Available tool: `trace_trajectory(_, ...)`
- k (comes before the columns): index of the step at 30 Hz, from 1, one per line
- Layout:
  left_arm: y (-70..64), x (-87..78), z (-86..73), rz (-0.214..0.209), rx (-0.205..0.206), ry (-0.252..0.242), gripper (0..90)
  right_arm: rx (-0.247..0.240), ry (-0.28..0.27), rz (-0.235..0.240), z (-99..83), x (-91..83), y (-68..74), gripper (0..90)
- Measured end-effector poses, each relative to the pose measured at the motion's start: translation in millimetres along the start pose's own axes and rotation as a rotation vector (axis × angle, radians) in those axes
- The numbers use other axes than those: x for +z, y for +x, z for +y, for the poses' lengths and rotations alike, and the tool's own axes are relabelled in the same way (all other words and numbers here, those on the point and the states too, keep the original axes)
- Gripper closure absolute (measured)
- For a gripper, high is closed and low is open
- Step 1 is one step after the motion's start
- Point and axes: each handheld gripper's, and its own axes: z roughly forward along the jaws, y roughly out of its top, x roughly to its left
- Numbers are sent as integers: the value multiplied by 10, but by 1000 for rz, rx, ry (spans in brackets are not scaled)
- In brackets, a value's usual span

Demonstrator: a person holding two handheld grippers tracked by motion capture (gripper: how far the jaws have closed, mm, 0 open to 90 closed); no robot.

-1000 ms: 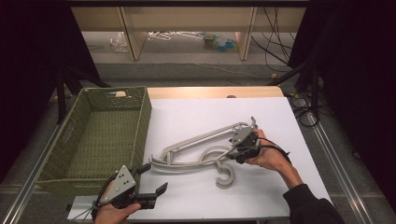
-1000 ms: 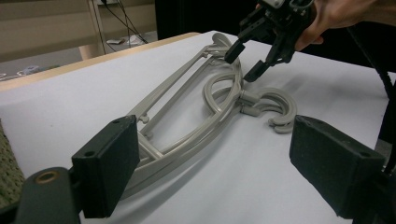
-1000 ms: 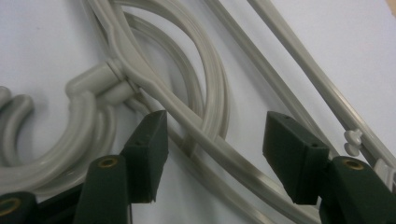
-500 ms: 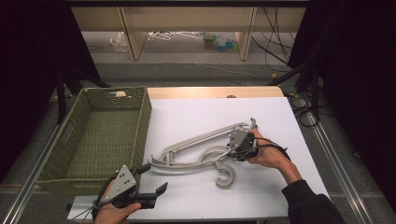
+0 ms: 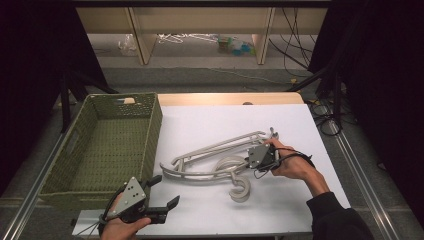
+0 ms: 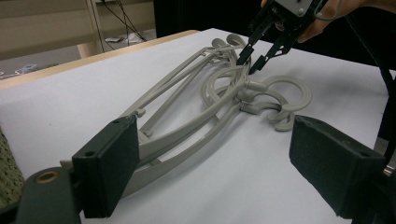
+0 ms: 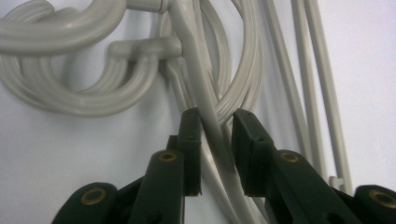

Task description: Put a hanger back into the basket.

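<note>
At frame left the green basket holds nothing; right gripper fingers straddle a grey hanger, left gripper spread wide.

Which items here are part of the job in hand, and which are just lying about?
In the job:
- grey hangers, a tangled pile on the white table
- right gripper, jaws astride one hanger arm, not closed
- left gripper, open, held apart
- green basket, possibly the destination

Lying about:
- clutter on the floor beyond the table

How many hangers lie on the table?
3 by their hooks, though the tangle may hide more. The hangers are piled on the white table, right of the basket, under the right gripper.
</note>
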Motion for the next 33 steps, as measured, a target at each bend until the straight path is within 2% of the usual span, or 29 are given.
trace_trajectory(7, -7, 11, -1, -3, 18, -3, 161, -37, -21, 8, 51, -152, -11, 776)
trace_trajectory(9, -16, 11, -3, -1, 9, -2, 161, -28, -19, 8, 65, -197, 0, 784)
trace_trajectory(10, -7, 7, 2, 0, 31, 0, 161, -36, -27, 12, 75, -221, -2, 787)
trace_trajectory(12, -11, 4, 5, 8, 35, 6, 163, -30, -31, 15, 97, -271, 8, 793)
trace_trajectory(13, -23, 6, 3, 12, 24, 5, 164, -34, -35, 19, 109, -296, 10, 797)
trace_trajectory(14, -27, 15, 3, 11, 28, -5, 164, -42, -35, 1, 116, -317, 9, 800)
trace_trajectory(15, -24, 7, 10, 20, 48, 5, 164, -36, -36, 5, 124, -345, 17, 803)
trace_trajectory(16, -24, 7, 10, 20, 48, 5, 164, -36, -36, 5, 124, -345, 17, 803)
trace_trajectory(17, -5, 30, 30, 23, 104, -5, 165, -36, -46, 10, 129, -386, 26, 806)
trace_trajectory(20, -17, 56, 37, 22, 99, -17, 167, -18, -53, 12, 127, -426, 52, 807)
trace_trajectory(22, -21, 93, 66, 40, 129, -16, 168, -23, -77, 22, 129, -483, 76, 808)
trace_trajectory(25, -66, 147, 104, 59, 146, -6, 177, 12, -75, 18, 143, -537, 122, 808)
trace_trajectory(28, -132, 185, 167, 60, 197, -14, 180, -22, -99, 37, 174, -548, 149, 808)
trace_trajectory(29, -132, 185, 167, 60, 197, -14, 180, -22, -99, 37, 174, -548, 149, 808)
trace_trajectory(30, -182, 228, 216, 55, 223, -27, 180, -29, -111, 59, 188, -554, 189, 808)
trace_trajectory(32, -220, 299, 265, 43, 256, -11, 182, -21, -113, 74, 204, -556, 233, 808)
trace_trajectory(33, -240, 351, 283, 31, 270, 3, 187, -38, -118, 79, 209, -543, 240, 808)
